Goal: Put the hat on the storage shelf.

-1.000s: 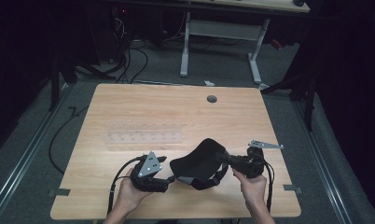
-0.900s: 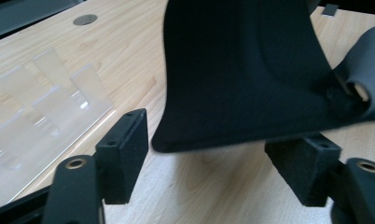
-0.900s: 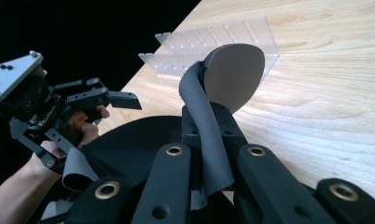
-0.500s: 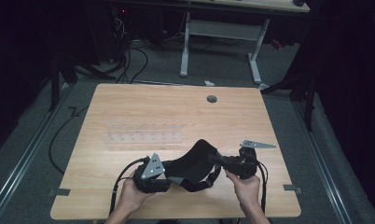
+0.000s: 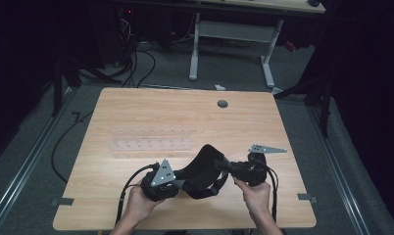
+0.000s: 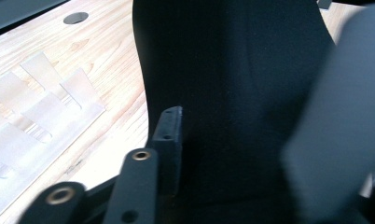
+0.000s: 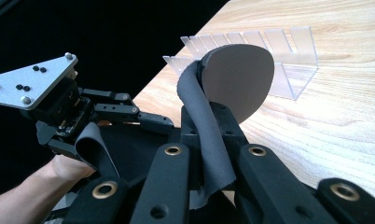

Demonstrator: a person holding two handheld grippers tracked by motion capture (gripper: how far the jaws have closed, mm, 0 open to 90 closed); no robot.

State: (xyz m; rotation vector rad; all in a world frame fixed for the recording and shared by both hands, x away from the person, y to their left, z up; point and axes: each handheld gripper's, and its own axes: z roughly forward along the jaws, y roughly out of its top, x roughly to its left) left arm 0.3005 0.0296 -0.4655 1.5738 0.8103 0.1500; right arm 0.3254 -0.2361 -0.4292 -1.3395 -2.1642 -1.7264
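Note:
A black fabric mask point(image 5: 202, 169) with a strap hangs just above the wooden table point(image 5: 160, 112) near its front edge, stretched between my two grippers. My right gripper point(image 7: 213, 121) is shut on a dark grey fold of the mask, and a rounded grey pad point(image 7: 239, 79) stands up beyond its jaws. In the high view the right gripper point(image 5: 225, 166) holds the mask's right end. My left gripper point(image 6: 241, 130) has just been closing its jaws around the black fabric point(image 6: 232, 70); one finger point(image 6: 169, 135) lies beside it. Its far pad is blurred. A strap loop point(image 7: 90, 144) dangles under the left gripper point(image 7: 157, 122).
A clear plastic slotted rack point(image 5: 151, 143) lies on the table behind the mask, left of centre. A round cable hole point(image 5: 222, 104) sits near the far edge. A white desk frame point(image 5: 234, 39) and cables stand on the dark floor beyond.
The right gripper has shifted slightly left and up with the mask, bunching it higher. The left hand has stayed in place at the mask's left end.

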